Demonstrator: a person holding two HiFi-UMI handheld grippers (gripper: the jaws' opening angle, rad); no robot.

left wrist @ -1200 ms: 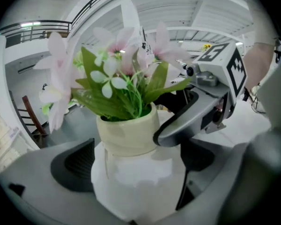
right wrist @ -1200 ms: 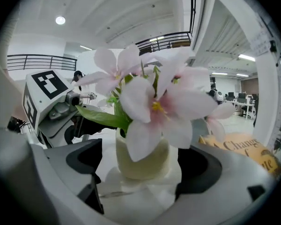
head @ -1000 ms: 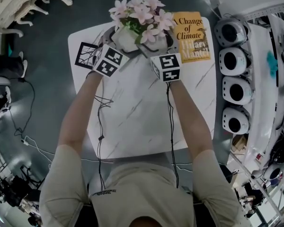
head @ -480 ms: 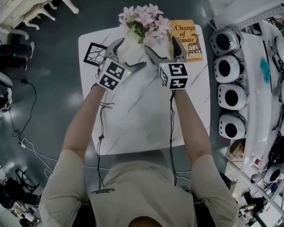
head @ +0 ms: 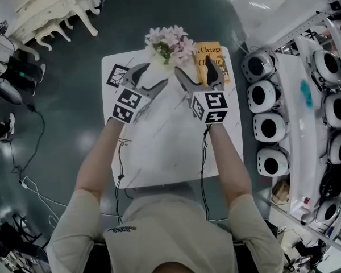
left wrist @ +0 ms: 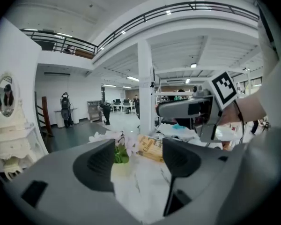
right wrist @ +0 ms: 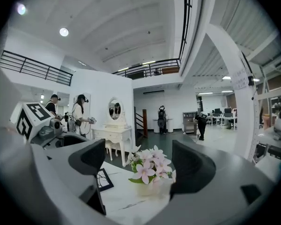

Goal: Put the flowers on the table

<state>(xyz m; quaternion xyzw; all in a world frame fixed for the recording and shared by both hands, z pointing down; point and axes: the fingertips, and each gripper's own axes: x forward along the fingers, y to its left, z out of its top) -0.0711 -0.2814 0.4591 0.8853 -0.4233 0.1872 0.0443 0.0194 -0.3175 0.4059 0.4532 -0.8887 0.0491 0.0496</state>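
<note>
A pot of pink flowers (head: 170, 43) stands by itself at the far edge of the white marble table (head: 170, 141). Both grippers hover above the table, short of the pot and not touching it. My left gripper (head: 153, 75) is open with nothing between its fingers, and its jaws have just been closing partway. My right gripper (head: 196, 67) is open wide and empty, its jaws having closed a little. The left gripper view looks past the left gripper (left wrist: 138, 161) at the flowers (left wrist: 103, 137). In the right gripper view the flowers (right wrist: 147, 168) sit beyond the right gripper (right wrist: 140, 163).
A yellow book (head: 210, 58) lies right of the flowers, and a black-and-white card (head: 118, 74) lies at the table's far left corner. A shelf of round white devices (head: 267, 127) runs along the right. White ornate furniture (head: 51, 4) stands at far left. People stand in the hall beyond.
Both grippers have left the sides of the flower pot, pulling back and rising. The pot stays on the table. The left jaws now stand narrower.
</note>
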